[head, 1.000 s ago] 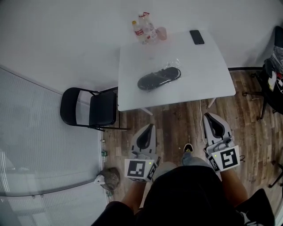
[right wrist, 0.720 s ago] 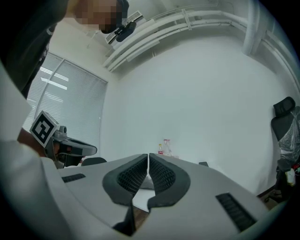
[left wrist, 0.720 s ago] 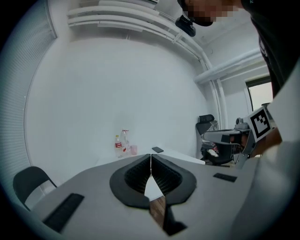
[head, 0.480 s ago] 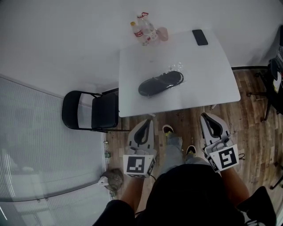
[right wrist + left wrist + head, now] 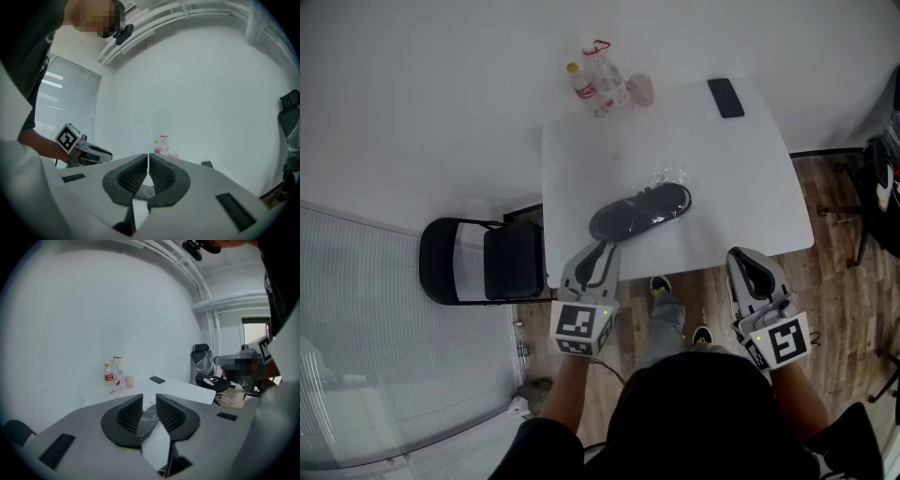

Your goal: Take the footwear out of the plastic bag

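Head view, with the left and right gripper views. A dark shoe (image 5: 639,211) lay on its side near the front edge of a white table (image 5: 741,169), enclosed in a clear plastic bag (image 5: 667,176) whose crumpled loose end rose at the far tip of the shoe.

The left gripper (image 5: 602,248) reached over the table's front edge. Its tips lay just beside the near end of the shoe; contact could not be judged. Its jaws had just eased apart to a narrow gap and gripped nothing; the bagged shoe showed through that gap in the left gripper view.

The right gripper (image 5: 748,255) hung in front of the table, over the wooden floor (image 5: 844,272) and well apart from the shoe. Its jaws were pressed together and empty.

At the far side of the table stood two plastic bottles (image 5: 592,77) and a pink cup (image 5: 640,89), close together. A dark phone (image 5: 726,97) lay flat near the far right corner. A black folding chair (image 5: 483,262) stood on the floor beside the table's left edge. The person's two feet (image 5: 659,284) showed below the table between the grippers.
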`<state>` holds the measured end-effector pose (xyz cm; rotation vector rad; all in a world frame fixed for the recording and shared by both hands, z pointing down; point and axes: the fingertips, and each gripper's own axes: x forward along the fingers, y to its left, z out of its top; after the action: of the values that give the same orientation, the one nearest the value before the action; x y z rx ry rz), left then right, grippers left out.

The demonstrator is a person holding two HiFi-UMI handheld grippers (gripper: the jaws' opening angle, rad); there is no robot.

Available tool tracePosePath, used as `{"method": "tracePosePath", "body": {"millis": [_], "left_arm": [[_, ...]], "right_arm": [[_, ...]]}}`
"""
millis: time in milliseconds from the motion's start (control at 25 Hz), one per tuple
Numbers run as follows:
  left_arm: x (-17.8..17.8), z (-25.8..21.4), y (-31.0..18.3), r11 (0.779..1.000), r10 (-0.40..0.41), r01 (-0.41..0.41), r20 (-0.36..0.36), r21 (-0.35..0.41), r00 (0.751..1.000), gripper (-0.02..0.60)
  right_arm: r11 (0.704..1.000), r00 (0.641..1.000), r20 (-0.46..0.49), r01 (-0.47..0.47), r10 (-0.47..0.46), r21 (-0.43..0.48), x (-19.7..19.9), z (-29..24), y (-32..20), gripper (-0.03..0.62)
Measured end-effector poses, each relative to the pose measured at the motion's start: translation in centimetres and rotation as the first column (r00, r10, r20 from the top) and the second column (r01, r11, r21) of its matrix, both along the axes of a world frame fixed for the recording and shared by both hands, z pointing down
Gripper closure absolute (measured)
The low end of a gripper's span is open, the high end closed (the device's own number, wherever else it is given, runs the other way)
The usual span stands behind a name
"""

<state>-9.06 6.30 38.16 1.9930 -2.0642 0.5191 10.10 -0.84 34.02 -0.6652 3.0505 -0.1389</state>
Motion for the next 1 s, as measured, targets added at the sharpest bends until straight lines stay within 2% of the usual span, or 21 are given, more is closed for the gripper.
{"method": "tracePosePath", "body": {"millis": [80, 120, 240, 320, 480, 600, 720, 840, 1000], "left_arm": [[-1.4, 2.0, -2.2, 0.995, 0.064, -0.064, 0.0, -0.081, 0.998, 0.377], [-2.0, 3.2, -3.2, 0.987, 0.1, -0.098, 0.005, -0.127, 0.995, 0.319], [-3.8, 6.8, -5.4, 0.946, 0.204, -0.185, 0.047, -0.265, 0.978, 0.227], [-4.8, 9.4, -6.4, 0.903, 0.283, -0.241, 0.071, -0.356, 0.957, 0.194], [-5.9, 14.9, -8.0, 0.792, 0.427, -0.329, 0.082, -0.515, 0.901, 0.118], [-6.6, 19.1, -8.6, 0.698, 0.508, -0.371, 0.059, -0.612, 0.859, 0.057], [-7.0, 22.1, -8.5, 0.606, 0.553, -0.397, 0.006, -0.689, 0.833, 0.04], [-7.3, 23.8, -8.6, 0.555, 0.57, -0.416, -0.035, -0.721, 0.821, 0.038], [-7.6, 24.5, -8.6, 0.523, 0.568, -0.441, -0.087, -0.729, 0.818, 0.039]], "right_arm": [[1.0, 1.0, -0.01, -0.011, 0.011, -0.001, -1.5, -0.2, -1.7, 0.568], [1.0, 1.0, -0.019, -0.017, 0.017, 0.003, -2.2, -0.2, -2.6, 0.568], [1.0, 0.999, -0.033, -0.023, 0.023, 0.02, -4.6, -0.4, -4.5, 0.568], [0.999, 0.999, -0.043, -0.03, 0.031, 0.015, -6.0, -0.6, -5.6, 0.568], [0.999, 0.997, -0.054, -0.05, 0.051, 0.021, -8.1, -0.7, -7.2, 0.568], [0.998, 0.997, -0.052, -0.061, 0.062, 0.02, -9.6, -0.9, -8.2, 0.568], [0.996, 0.993, -0.08, -0.089, 0.089, 0.005, -10.7, -0.7, -8.9, 0.568], [0.994, 0.99, -0.094, -0.105, 0.106, 0.02, -11.7, -0.4, -9.5, 0.568], [0.994, 0.985, -0.135, -0.108, 0.11, 0.023, -13.4, 0.4, -9.7, 0.568]]}}
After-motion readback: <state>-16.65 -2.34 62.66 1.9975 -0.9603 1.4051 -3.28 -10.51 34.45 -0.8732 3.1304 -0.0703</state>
